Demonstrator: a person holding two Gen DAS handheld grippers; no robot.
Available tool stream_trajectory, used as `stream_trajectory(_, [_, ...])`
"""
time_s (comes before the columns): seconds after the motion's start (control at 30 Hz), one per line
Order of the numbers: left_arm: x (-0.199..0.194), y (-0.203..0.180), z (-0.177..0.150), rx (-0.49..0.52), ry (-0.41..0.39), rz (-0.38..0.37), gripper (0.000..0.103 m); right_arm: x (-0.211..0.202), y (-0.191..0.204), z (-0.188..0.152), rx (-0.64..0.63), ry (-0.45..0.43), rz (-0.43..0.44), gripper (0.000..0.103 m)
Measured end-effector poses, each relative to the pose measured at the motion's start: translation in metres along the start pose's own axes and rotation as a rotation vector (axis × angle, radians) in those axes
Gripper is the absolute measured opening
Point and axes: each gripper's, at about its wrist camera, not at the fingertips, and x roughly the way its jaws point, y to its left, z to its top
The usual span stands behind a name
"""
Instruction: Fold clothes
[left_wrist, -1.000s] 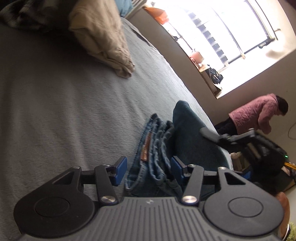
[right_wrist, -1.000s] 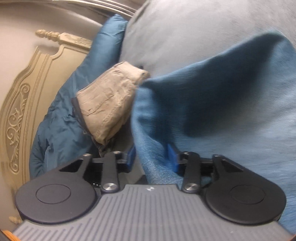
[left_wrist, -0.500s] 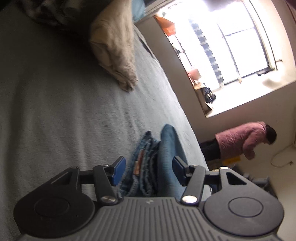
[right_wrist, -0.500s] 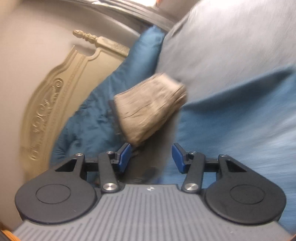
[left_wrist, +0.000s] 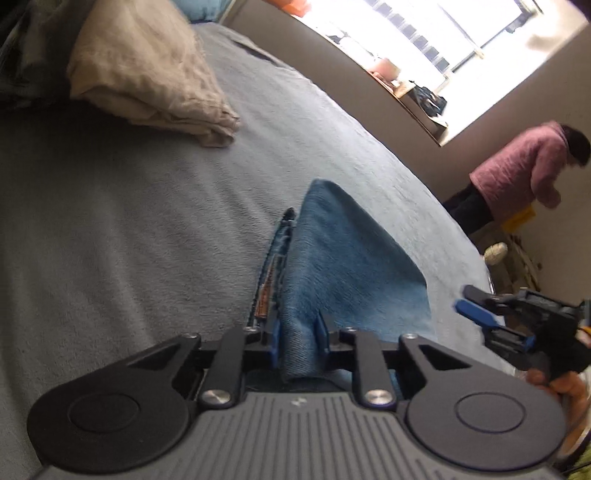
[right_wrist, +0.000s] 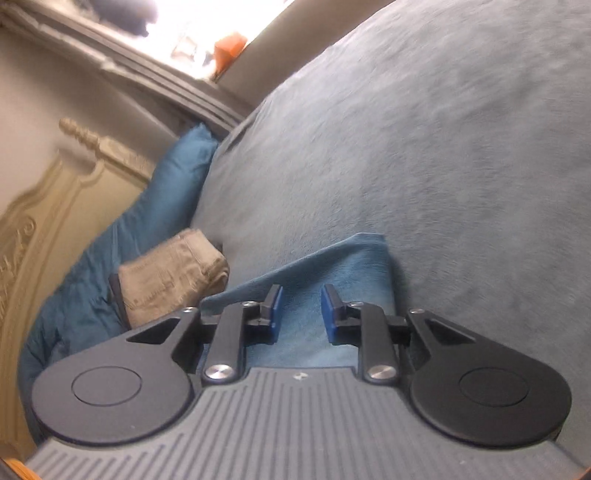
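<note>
Blue jeans (left_wrist: 343, 266) lie bunched on the grey bedspread (left_wrist: 110, 221), with the waistband and a brown leather patch at their left edge. My left gripper (left_wrist: 298, 336) is closing, and its blue pads pinch a raised fold of the denim. My right gripper (right_wrist: 301, 314) hovers over a flat corner of the jeans (right_wrist: 354, 258). Its jaws are closing too, with a gap left and no cloth pinched between them. In the left wrist view the right gripper (left_wrist: 491, 323) stands beside the jeans' right edge, apart from the cloth, with a hand below it.
A folded beige garment (left_wrist: 147, 70) (right_wrist: 173, 277) rests near the head of the bed. Behind it are a teal duvet (right_wrist: 110, 258) and a carved headboard (right_wrist: 55, 206). A person in a pink top (left_wrist: 517, 173) bends over by the bright window (left_wrist: 461, 29).
The left jaws went from wide apart to pinched on the denim fold. The right gripper swung across the bed, its jaws narrowed, and it shows again in the left wrist view.
</note>
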Motion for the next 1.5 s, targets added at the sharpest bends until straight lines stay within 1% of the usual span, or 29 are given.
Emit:
stream_trajectory(0.07, [0.001,0.005,0.0,-0.027,0.003,-0.004,0.018,0.026,-0.001,0.006,-0.013,0.018,-0.01,0.015])
stream_trajectory(0.13, [0.0,0.008,-0.001,-0.025,0.001,0.001,0.017,0.053,-0.004,0.01,-0.026,0.024,-0.031,0.013])
stream_trajectory(0.2, [0.002,0.012,-0.003,-0.028,0.004,-0.005,0.017,0.081,-0.012,0.008,-0.057,0.037,-0.068,0.006])
stream_trajectory(0.23, [0.002,0.014,-0.003,-0.03,0.006,-0.008,0.017,0.091,-0.017,0.007,-0.064,0.042,-0.083,0.0])
stream_trajectory(0.3, [0.003,0.017,-0.002,-0.047,0.014,-0.018,0.017,0.096,-0.026,0.008,-0.018,0.031,-0.069,0.0])
stream_trajectory(0.33, [0.003,0.018,-0.002,-0.051,0.017,-0.022,0.018,0.091,-0.022,0.009,-0.019,0.021,-0.068,0.0])
stream_trajectory(0.37, [0.003,0.019,-0.002,-0.051,0.018,-0.027,0.018,0.083,-0.011,0.009,-0.066,-0.003,-0.064,0.005])
stream_trajectory(0.43, [0.003,0.022,-0.004,-0.051,0.018,-0.038,0.018,0.068,0.016,0.006,-0.189,-0.045,-0.045,0.005])
stream_trajectory(0.47, [0.003,0.024,-0.005,-0.056,0.018,-0.043,0.018,0.063,0.031,0.004,-0.245,-0.054,-0.008,0.005])
stream_trajectory(0.5, [0.002,0.026,-0.005,-0.063,0.018,-0.049,0.018,0.063,0.045,0.0,-0.291,-0.045,0.039,0.005])
stream_trajectory(0.6, [0.002,0.027,-0.005,-0.065,0.015,-0.05,0.018,0.077,0.084,-0.013,-0.415,0.036,0.164,0.005])
stream_trajectory(0.67, [0.002,0.026,-0.006,-0.058,0.013,-0.046,0.018,0.1,0.104,-0.026,-0.49,0.109,0.21,0.005])
stream_trajectory(0.7, [0.001,0.027,-0.006,-0.057,0.012,-0.046,0.018,0.112,0.111,-0.032,-0.519,0.142,0.22,0.005])
stream_trajectory(0.77, [0.002,0.027,-0.007,-0.052,0.01,-0.044,0.018,0.142,0.113,-0.042,-0.541,0.189,0.179,0.005])
stream_trajectory(0.8, [0.002,0.027,-0.007,-0.046,0.007,-0.032,0.018,0.157,0.114,-0.047,-0.552,0.212,0.158,0.0])
stream_trajectory(0.83, [0.002,0.028,-0.007,-0.044,0.004,-0.023,0.018,0.17,0.112,-0.05,-0.546,0.228,0.143,0.0])
stream_trajectory(0.9, [0.003,0.033,-0.006,-0.072,0.007,-0.041,0.018,0.182,0.096,-0.042,-0.403,0.222,0.168,0.0])
stream_trajectory(0.97, [0.004,0.036,-0.005,-0.084,0.013,-0.054,0.018,0.182,0.085,-0.035,-0.277,0.213,0.184,0.0])
stream_trajectory(1.03, [0.004,0.037,-0.006,-0.081,0.015,-0.06,0.018,0.174,0.08,-0.031,-0.22,0.179,0.179,0.0])
stream_trajectory(1.1, [0.004,0.039,-0.006,-0.088,0.019,-0.069,0.019,0.163,0.065,-0.023,-0.124,0.129,0.167,0.0])
stream_trajectory(1.17, [0.005,0.041,-0.007,-0.1,0.021,-0.079,0.019,0.152,0.048,-0.012,-0.019,0.068,0.116,0.003])
stream_trajectory(1.2, [0.005,0.043,-0.007,-0.105,0.023,-0.084,0.019,0.143,0.042,-0.007,0.004,0.046,0.091,0.005])
stream_trajectory(1.27, [0.005,0.045,-0.007,-0.116,0.026,-0.09,0.02,0.122,0.034,0.001,0.017,0.028,0.076,0.005])
stream_trajectory(1.3, [0.006,0.046,-0.007,-0.124,0.028,-0.094,0.02,0.11,0.033,0.003,0.007,0.033,0.079,0.006])
stream_trajectory(1.4, [0.007,0.05,-0.006,-0.147,0.035,-0.105,0.021,0.07,0.041,-0.002,-0.068,0.087,0.098,0.007])
stream_trajectory(1.43, [0.007,0.051,-0.006,-0.152,0.036,-0.107,0.021,0.058,0.044,-0.005,-0.1,0.108,0.1,0.009])
stream_trajectory(1.5, [0.007,0.051,-0.006,-0.152,0.035,-0.105,0.021,0.035,0.049,-0.018,-0.186,0.156,0.07,0.012])
